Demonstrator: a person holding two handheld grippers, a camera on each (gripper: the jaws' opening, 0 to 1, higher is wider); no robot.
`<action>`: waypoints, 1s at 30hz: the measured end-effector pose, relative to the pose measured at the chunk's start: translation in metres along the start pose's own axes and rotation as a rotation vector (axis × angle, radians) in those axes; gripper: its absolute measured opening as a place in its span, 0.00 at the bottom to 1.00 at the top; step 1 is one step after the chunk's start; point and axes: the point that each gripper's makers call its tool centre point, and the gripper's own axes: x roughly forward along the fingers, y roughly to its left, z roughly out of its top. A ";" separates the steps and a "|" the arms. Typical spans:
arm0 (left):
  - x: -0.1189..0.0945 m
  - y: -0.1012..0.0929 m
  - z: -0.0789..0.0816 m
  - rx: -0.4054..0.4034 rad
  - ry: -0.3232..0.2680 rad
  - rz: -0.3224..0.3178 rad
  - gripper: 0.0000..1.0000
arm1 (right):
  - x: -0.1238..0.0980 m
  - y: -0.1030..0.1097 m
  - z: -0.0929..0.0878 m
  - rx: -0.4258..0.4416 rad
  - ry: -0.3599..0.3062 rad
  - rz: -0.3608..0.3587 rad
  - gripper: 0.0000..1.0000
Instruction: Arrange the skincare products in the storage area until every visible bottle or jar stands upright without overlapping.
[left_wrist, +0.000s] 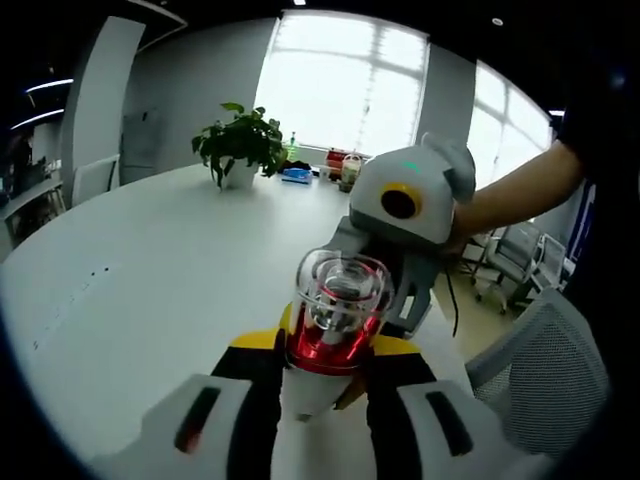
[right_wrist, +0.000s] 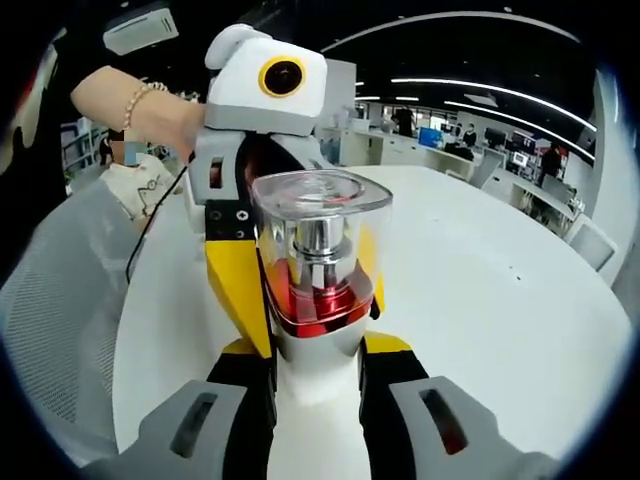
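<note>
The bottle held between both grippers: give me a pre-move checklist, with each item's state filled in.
1. Left gripper closed on the bottle: ok.
2. Right gripper closed on the same bottle: ok, jaws flank its white body.
3. Clear cap seated over the red collar: ok.
4. Bottle upright relative to the table: cannot tell, both views tilt.
5. Bare table near for setting down: ok.
6. Clear of the potted plant: ok, far across the table.

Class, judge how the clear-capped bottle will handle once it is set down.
The bottle looks tall with a narrow white body, so it may tip easily. Its glossy clear cap probably slips under the jaws and could crack if dropped.
</note>
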 end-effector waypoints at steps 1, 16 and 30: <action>-0.001 0.002 0.005 -0.016 -0.028 0.007 0.29 | 0.000 0.000 0.000 -0.002 0.003 -0.002 0.32; -0.013 0.007 0.001 -0.038 -0.020 0.048 0.39 | -0.004 0.005 0.001 0.029 0.004 -0.035 0.43; -0.029 0.002 -0.009 -0.087 0.009 0.092 0.56 | -0.011 0.017 0.004 0.061 -0.007 -0.075 0.58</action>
